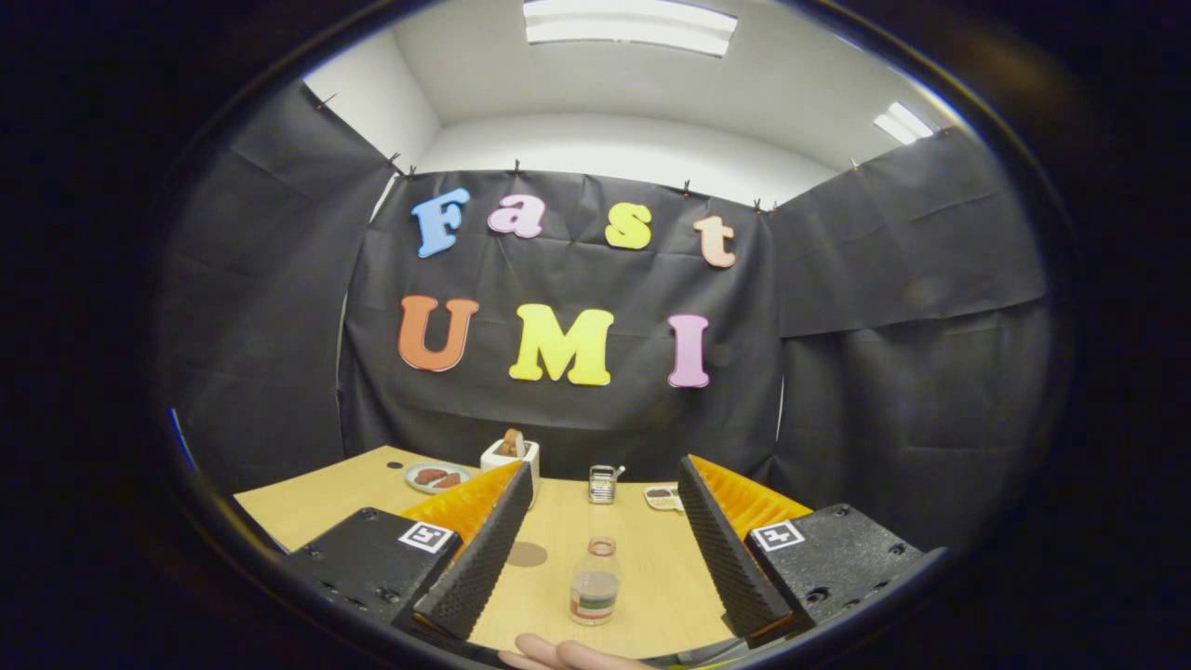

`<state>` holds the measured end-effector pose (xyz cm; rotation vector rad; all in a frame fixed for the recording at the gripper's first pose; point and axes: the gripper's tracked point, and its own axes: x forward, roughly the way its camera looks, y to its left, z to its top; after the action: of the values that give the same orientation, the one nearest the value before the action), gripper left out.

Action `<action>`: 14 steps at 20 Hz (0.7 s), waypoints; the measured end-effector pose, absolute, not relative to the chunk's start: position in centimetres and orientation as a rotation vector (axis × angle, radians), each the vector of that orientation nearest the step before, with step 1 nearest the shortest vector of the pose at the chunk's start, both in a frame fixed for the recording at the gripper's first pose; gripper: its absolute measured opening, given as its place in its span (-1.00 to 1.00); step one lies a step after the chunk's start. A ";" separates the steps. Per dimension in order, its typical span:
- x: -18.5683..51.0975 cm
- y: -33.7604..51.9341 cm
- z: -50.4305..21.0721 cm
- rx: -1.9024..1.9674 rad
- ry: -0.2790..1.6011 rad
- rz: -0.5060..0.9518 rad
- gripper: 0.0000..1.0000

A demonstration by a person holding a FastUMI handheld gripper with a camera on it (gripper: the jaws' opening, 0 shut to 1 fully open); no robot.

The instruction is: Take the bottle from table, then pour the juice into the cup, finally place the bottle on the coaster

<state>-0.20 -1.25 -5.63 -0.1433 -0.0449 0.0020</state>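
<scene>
A: So, the gripper [600,544] hung above the desk [326,502] with its jaws wide apart, nothing held.

B: Bottle?

A: The bottle [595,582] stood upright on the desk, between the fingers' lines and just ahead of them, touching neither. Clear body, some liquid low inside, top open as far as I could tell.

B: So step one, not begun?

A: My read: approach for the pick. No grasp yet. Next move called for going forward and down until the fingers flanked the body, then closing square on it, below the neck.

B: Cup and coaster?

A: A small metal-looking cup [603,484] sat beyond the bottle, near the desk's far edge. A dark round coaster [527,555] lay flat beside the left finger, well short of the cup.

B: Clutter?

A: A plate [435,477] and a white holder [510,454] far left, a small dish [662,498] right of the cup. All well apart from the bottle.

B: Room?

A: Open desk around the bottle on both sides. Far edge met the booth cloth right behind the cup, so the pour had little slack rearward. A person's fingertips [563,654] showed just under the gripper at the near edge.
</scene>
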 end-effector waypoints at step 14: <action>1.2 -1.6 -16.6 -0.132 0.082 0.057 1.00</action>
<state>1.20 -1.58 -16.58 -0.1317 0.0823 0.0571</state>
